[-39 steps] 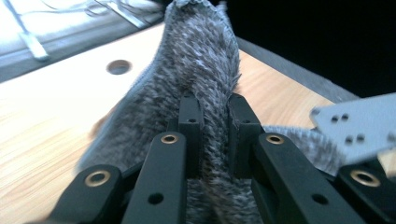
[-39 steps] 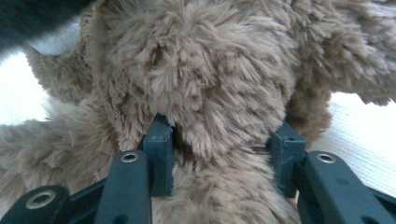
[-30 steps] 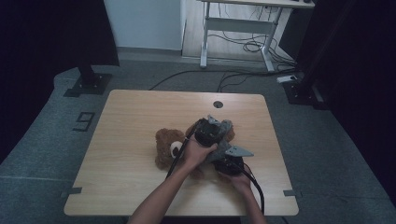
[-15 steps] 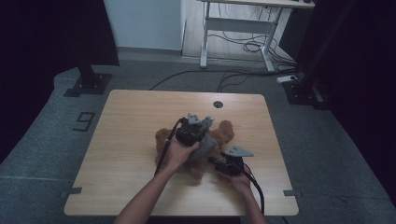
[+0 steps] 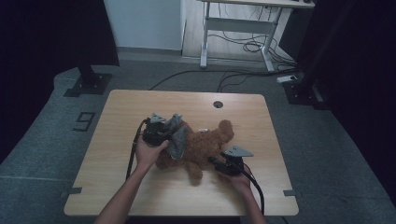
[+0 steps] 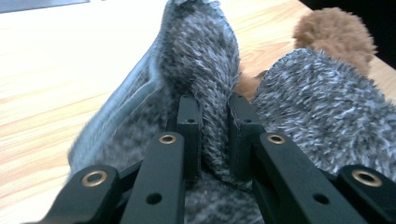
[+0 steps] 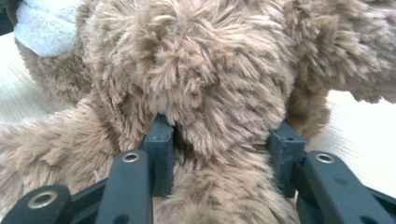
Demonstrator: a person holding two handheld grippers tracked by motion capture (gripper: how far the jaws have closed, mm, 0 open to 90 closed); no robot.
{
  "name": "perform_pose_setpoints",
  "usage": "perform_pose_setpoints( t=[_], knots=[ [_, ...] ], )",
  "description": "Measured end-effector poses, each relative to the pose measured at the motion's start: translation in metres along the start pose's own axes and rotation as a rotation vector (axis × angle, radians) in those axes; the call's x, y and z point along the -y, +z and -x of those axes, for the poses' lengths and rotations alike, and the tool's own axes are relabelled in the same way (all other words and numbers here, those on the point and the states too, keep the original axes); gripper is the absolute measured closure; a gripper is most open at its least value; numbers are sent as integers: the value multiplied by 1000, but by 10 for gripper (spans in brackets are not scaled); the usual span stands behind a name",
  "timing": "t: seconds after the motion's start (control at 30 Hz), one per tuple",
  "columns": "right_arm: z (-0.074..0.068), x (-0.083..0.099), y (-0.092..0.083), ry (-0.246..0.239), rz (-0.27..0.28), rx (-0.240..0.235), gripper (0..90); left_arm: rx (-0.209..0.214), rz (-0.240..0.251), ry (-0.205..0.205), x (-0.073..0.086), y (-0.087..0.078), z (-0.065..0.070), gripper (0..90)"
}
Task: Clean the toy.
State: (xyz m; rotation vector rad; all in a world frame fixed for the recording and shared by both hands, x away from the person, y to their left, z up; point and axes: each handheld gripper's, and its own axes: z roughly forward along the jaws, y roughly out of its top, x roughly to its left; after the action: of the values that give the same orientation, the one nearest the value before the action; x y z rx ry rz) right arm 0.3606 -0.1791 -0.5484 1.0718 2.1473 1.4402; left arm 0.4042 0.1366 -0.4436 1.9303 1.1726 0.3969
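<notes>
A brown teddy bear (image 5: 205, 145) lies on the wooden table (image 5: 116, 109). A grey fuzzy garment (image 5: 176, 137) covers its left end. My left gripper (image 5: 169, 129) is at the bear's left, shut on a fold of that grey garment (image 6: 205, 56); its jaws (image 6: 214, 105) pinch the cloth, and a brown bear part (image 6: 334, 30) shows beyond it. My right gripper (image 5: 214, 162) is at the bear's near right side, shut on a thick furry part of the bear (image 7: 196, 70), with fur bulging between its jaws (image 7: 222, 128). Which part of the bear that is, I cannot tell.
A round cable hole (image 5: 218, 104) sits near the table's far edge. Behind the table, a white desk frame (image 5: 233, 28) and loose cables (image 5: 252, 46) stand on the floor. Black stands (image 5: 86, 79) flank the table.
My left gripper has travelled left across the bear, dragging the grey garment with it. The right gripper has held still on the bear.
</notes>
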Motion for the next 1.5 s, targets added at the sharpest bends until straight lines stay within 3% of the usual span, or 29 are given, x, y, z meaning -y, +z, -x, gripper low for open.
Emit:
perform_pose_setpoints(
  t=[0.27,0.57,0.63,0.77,0.9,0.97,1.07,1.27,1.5],
  knots=[
    [0,0,0,1,-1,0,536,-38,-13,-61,24,-10,-31,774],
    [1,0,0,3,-2,1,537,-65,-95,-106,55,-3,-53,770],
    [0,0,0,2,-2,3,539,-60,-75,-109,52,-7,-54,770],
    [0,-1,2,-1,-1,25,547,-58,0,-69,28,-20,-44,770],
    [-2,-3,6,-6,7,55,550,-38,68,-23,-1,-24,-24,769],
    [-2,-4,8,-12,10,67,551,-27,78,4,-13,-19,-12,768],
    [0,-5,9,-15,11,69,551,-22,46,29,-25,1,1,764],
    [2,-8,15,-19,14,98,553,4,-13,1,-22,32,3,762],
    [0,-8,12,-32,3,96,491,55,-15,-28,-5,32,0,771]
  ],
)
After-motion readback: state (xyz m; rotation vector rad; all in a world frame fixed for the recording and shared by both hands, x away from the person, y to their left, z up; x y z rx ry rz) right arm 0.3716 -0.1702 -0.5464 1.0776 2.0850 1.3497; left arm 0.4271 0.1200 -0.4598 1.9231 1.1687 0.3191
